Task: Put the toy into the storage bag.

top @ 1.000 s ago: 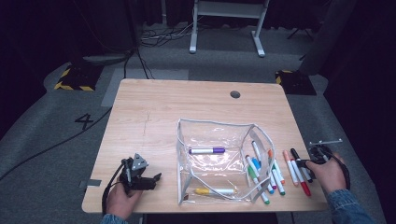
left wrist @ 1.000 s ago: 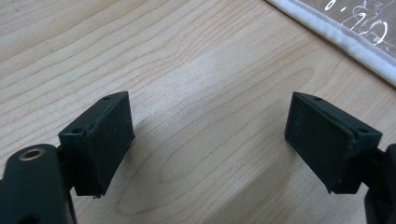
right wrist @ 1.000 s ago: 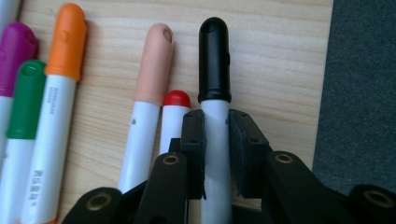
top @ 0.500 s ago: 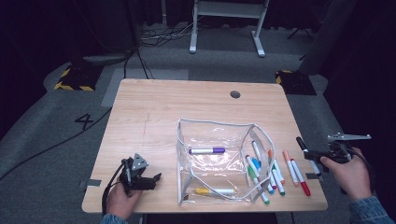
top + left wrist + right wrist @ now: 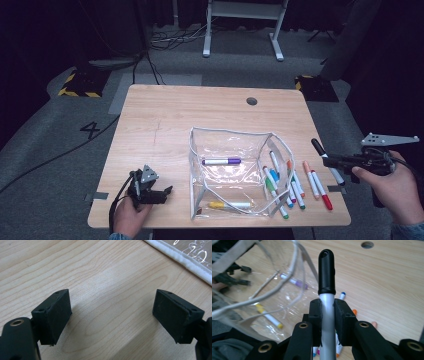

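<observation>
Pale wooden table (image 5: 165, 120) on grey carpet carries a clear plastic zip pouch (image 5: 235, 175) holding two markers already: a purple-capped one (image 5: 221, 161) and a yellow-capped one (image 5: 230, 205). About ten more lie just right of it (image 5: 295, 182). Clamped on a black-capped white marker (image 5: 326, 277), the right gripper (image 5: 345, 162) hovers beside the pouch. Resting at the near left edge, the left gripper (image 5: 112, 315) has its jaws apart, empty. By my reading, packing is barely started.

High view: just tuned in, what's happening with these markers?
A person is loading markers into the clear pouch. The right claw is shut on a black-capped marker, held above the table's right edge. The left claw rests open beside the pouch. A purple marker and a yellow marker are already inside; about nine markers lie loose to its right.
</observation>
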The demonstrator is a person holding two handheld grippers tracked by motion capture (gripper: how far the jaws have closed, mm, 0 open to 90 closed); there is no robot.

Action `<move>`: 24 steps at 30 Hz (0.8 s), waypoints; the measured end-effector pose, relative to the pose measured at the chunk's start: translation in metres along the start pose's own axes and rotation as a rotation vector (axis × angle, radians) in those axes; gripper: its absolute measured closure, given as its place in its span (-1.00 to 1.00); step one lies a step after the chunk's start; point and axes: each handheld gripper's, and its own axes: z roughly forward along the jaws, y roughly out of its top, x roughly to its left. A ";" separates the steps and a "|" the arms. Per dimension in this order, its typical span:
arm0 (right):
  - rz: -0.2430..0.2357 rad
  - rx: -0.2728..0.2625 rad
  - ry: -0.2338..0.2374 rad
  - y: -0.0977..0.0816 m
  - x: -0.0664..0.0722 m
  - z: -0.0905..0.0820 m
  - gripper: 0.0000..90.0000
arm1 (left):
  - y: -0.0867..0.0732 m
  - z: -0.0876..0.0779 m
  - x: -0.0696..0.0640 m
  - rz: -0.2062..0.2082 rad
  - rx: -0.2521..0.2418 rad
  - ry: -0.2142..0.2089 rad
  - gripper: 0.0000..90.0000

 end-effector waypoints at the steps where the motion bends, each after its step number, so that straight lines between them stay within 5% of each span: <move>1: -0.009 -0.006 0.012 0.004 0.004 -0.001 0.71 | 0.000 0.000 0.000 0.006 0.004 0.001 -0.66; 10: -0.122 0.018 0.095 0.038 0.048 0.006 0.71 | 0.001 0.000 0.000 -0.002 0.001 0.001 -0.66; 24: -0.302 0.100 0.219 0.076 0.107 0.046 0.71 | 0.001 0.001 0.001 -0.001 0.003 -0.001 -0.66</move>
